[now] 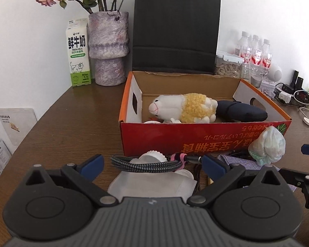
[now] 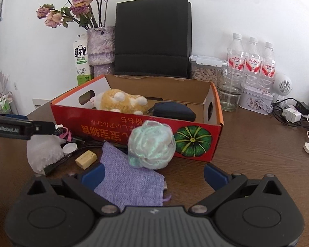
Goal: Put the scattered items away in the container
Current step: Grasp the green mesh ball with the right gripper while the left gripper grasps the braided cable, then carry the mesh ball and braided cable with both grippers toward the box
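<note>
Left gripper (image 1: pixel 152 163) fingers spread, empty, around the limp braided black-blue cable coil (image 1: pixel 146 164): light, floppy; grasp at 12 o'clock, mid-bundle.

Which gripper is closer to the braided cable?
The left. The left gripper has the coiled braided cable right between its open fingers. The right gripper is farther away, open over the purple cloth beside the plastic bag.

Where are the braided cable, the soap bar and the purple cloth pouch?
braided cable (image 1: pixel 146 165): left wrist view, middle of the coiled bundle.
soap bar (image 2: pixel 86 159): right wrist view, its top face.
purple cloth pouch (image 2: pixel 129 183): right wrist view, centre of the fabric.
</note>
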A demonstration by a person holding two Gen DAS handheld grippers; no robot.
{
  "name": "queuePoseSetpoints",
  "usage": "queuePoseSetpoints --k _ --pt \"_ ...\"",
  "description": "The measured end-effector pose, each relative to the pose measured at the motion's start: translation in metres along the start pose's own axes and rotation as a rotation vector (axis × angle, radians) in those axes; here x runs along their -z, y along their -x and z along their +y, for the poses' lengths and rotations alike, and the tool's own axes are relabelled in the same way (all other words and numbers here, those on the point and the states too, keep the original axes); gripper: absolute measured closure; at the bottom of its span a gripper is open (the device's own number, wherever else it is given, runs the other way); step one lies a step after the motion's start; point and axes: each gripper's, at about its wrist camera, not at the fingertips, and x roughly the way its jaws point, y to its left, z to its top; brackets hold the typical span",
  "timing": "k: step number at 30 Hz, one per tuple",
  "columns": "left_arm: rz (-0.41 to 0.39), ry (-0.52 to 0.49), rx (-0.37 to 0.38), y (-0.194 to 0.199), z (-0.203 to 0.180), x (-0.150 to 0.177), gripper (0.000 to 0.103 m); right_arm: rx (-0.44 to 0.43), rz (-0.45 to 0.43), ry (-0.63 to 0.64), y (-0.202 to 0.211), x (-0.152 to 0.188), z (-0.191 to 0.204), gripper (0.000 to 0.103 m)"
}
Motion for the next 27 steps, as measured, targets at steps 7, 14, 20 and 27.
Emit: queuePoseSetpoints --k 7,14,20,27 --pt "0.056 -0.047 0.025 -0.029 0.002 -0.008 0.000 -0.011 0.009 -0.012 -0.028 -0.016 0.000 0.000" --pt "0.090 -0.008 0.032 -0.048 0.008 -0.009 0.000 -0.029 0.019 -0.051 -0.046 -0.020 -0.009 0.010" --pt "0.089 0.035 0.048 -0.052 0.012 -0.007 0.000 -0.055 0.016 -0.059 -0.045 -0.016 -0.009 0.041" --pt "0.085 0.103 0.065 -0.054 0.022 -0.004 0.009 -0.061 0.006 -0.059 -0.040 -0.012 -0.010 0.048"
